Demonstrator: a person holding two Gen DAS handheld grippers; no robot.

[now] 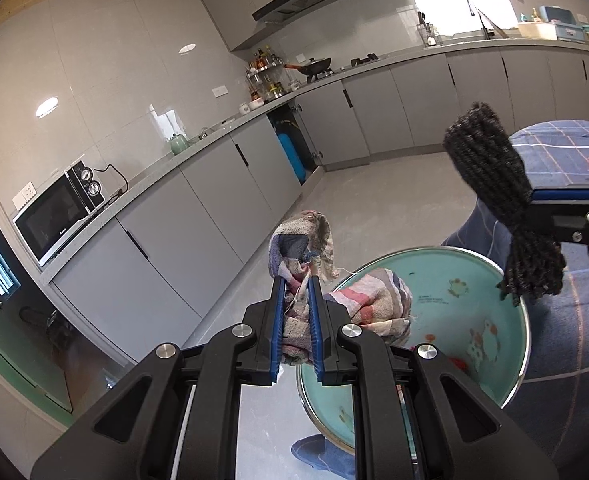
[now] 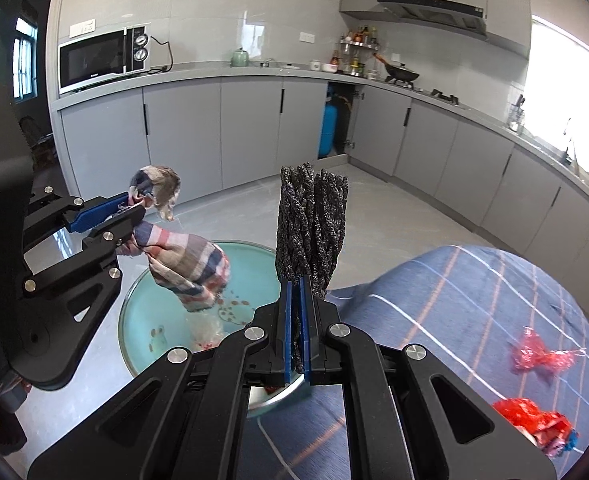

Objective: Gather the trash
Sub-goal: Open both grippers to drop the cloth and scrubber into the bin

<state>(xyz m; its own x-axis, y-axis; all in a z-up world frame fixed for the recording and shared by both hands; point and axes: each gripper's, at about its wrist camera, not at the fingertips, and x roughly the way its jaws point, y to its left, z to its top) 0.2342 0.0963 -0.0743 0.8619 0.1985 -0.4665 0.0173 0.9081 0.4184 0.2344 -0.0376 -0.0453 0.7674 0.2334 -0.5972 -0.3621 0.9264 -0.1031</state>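
Note:
My left gripper (image 1: pixel 297 280) is shut on a striped checked rag (image 1: pixel 370 300), which hangs over a teal enamel basin (image 1: pixel 498 344). In the right wrist view the left gripper (image 2: pixel 134 210) holds the rag (image 2: pixel 190 264) above the basin (image 2: pixel 150 308). My right gripper (image 2: pixel 296 280) is shut on a black scouring pad (image 2: pixel 312 224), held upright beside the basin; the right gripper (image 1: pixel 534 202) and pad (image 1: pixel 494 184) also show in the left wrist view. Two red crumpled wrappers (image 2: pixel 542 356) (image 2: pixel 534 420) lie on the blue checked tablecloth (image 2: pixel 454 300).
Grey kitchen cabinets (image 2: pixel 182 132) line the walls, with a microwave (image 2: pixel 102 60), a wok on the stove (image 2: pixel 402 74) and a blue gas cylinder (image 2: pixel 328 130) in an open cabinet. The grey floor (image 1: pixel 354 200) lies below.

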